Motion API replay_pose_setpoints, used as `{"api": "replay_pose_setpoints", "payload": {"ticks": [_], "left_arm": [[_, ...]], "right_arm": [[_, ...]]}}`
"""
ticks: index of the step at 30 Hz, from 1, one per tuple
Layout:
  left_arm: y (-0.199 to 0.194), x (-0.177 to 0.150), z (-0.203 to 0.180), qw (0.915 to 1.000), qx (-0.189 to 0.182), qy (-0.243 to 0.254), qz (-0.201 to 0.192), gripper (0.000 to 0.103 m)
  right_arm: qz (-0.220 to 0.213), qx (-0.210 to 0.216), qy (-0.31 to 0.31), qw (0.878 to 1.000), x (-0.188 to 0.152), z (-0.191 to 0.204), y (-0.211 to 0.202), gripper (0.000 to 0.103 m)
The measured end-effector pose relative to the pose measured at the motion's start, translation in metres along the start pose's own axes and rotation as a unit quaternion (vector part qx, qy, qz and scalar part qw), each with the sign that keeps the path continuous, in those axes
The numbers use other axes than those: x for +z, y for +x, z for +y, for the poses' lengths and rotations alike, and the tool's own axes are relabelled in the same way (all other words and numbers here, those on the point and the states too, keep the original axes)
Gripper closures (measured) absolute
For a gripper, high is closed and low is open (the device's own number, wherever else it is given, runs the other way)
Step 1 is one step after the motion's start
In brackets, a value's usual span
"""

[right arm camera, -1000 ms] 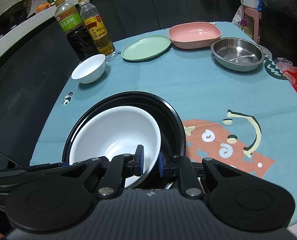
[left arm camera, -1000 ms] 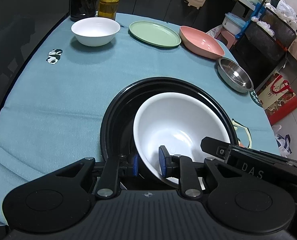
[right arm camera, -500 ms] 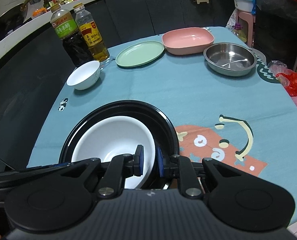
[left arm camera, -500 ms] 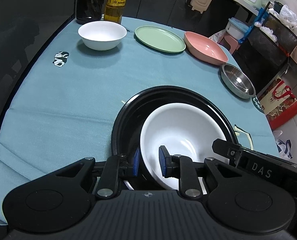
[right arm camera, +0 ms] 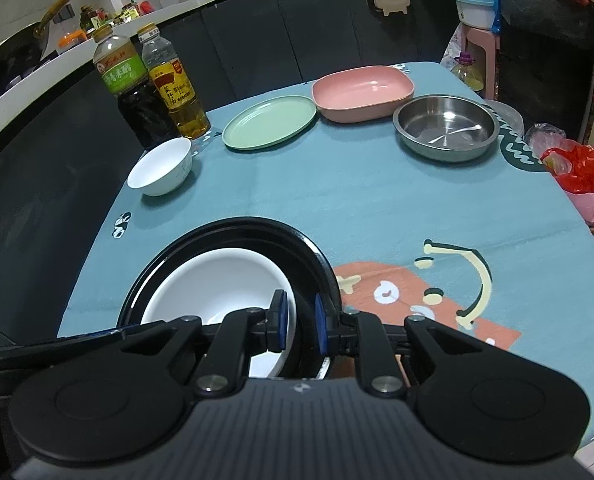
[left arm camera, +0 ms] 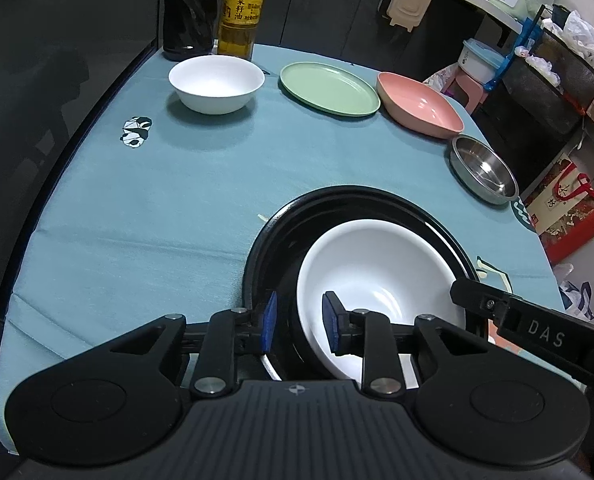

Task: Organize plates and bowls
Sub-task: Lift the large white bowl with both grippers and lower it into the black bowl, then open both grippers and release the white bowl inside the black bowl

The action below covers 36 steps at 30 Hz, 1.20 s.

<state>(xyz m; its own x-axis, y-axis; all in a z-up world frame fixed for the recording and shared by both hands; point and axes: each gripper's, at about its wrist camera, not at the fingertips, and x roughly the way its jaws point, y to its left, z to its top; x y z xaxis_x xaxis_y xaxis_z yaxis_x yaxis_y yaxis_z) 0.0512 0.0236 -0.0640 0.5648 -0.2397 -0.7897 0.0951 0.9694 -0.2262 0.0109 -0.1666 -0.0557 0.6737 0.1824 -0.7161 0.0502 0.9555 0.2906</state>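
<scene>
A large white bowl (left arm camera: 377,264) (right arm camera: 217,280) lies inside a wide black dish (left arm camera: 337,196) (right arm camera: 257,224) on the teal tablecloth, near the front edge. My left gripper (left arm camera: 301,322) straddles the bowl's near-left rim. Its jaws are opening, and a gap shows between the outer pad and the rim. My right gripper (right arm camera: 299,322) is shut on the bowl's near-right rim, one pad inside the bowl and one between bowl and dish. The right gripper's black body (left arm camera: 537,320) reaches in from the right in the left wrist view.
Along the far side stand a small white bowl (left arm camera: 216,84), a green plate (left arm camera: 329,88), a pink dish (left arm camera: 419,110) and a steel bowl (left arm camera: 483,170). Two bottles (left arm camera: 217,8) stand at the back left corner. The table drops off at left and right.
The left gripper's pads have spread slightly off the white bowl's rim, and the bowl looks settled lower in the black dish. The right gripper's grip is unchanged.
</scene>
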Motion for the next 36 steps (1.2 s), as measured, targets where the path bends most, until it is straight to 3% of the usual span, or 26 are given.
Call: {"api": "replay_pose_setpoints", "payload": {"ticks": [24,28,36], "left_arm": [[-0.020,0.008,0.011,0.9994,-0.002,-0.015,-0.031,0.079],[-0.020,0.012,0.015,0.9992,0.002,-0.020,-0.036,0.079],[-0.010,0.023,0.031,0.9985,0.016,-0.038,-0.036,0.079]], "right_arm": [[-0.027,-0.006,-0.011,1.000,0.010,0.007,-0.016,0.085],[-0.033,-0.004,-0.019,0.999,0.014,0.014,-0.017,0.073],[-0.034,-0.001,-0.039,0.999,0.026,0.027,-0.008,0.072]]}}
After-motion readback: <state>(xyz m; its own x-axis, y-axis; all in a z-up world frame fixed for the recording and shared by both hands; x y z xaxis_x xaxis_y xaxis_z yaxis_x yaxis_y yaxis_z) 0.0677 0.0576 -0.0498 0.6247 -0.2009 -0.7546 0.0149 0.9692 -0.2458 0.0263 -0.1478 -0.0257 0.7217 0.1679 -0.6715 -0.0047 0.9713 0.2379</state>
